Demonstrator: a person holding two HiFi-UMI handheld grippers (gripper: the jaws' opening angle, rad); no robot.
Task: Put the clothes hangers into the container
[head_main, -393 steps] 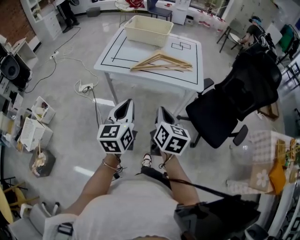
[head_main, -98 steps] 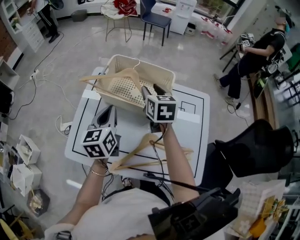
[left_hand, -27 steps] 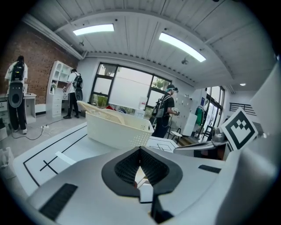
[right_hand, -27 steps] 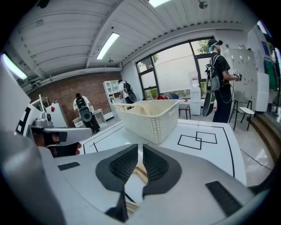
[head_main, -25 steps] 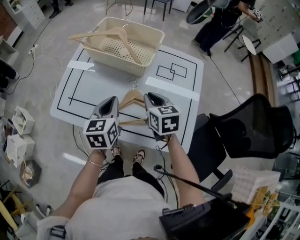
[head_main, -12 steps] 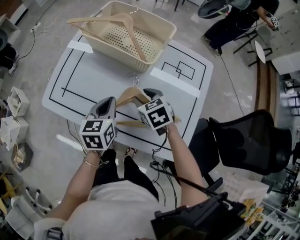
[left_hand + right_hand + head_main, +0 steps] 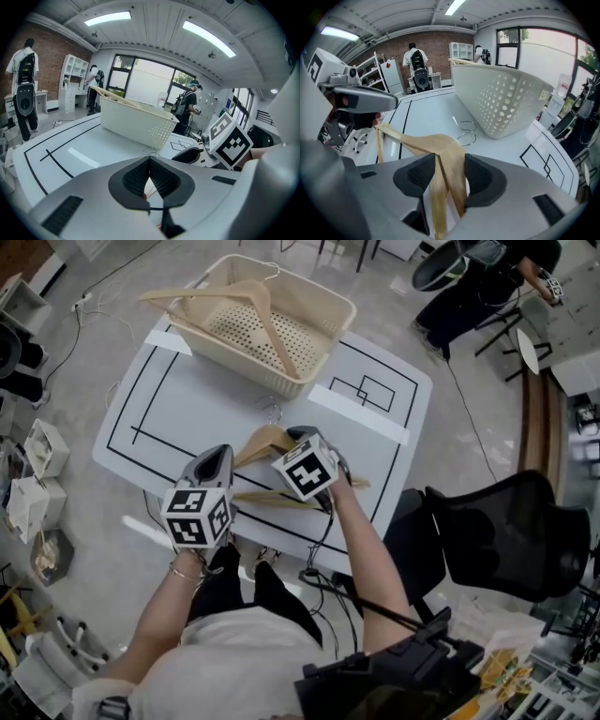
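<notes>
Wooden hangers [image 7: 262,439] flat near cream basket [image 7: 324,351], another hanger [image 7: 273,330] across its rim

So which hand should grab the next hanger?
Right. The right gripper, its jaws just opening, straddles the hanger on the table; the left gripper is shut beside it.

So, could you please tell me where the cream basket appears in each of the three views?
Head view: the basket sits at top centre.
Left gripper view: the basket stands left of centre, at mid height.
Right gripper view: the basket fills the upper right.
Shared landmark: the wooden hanger lying across its rim.
</notes>
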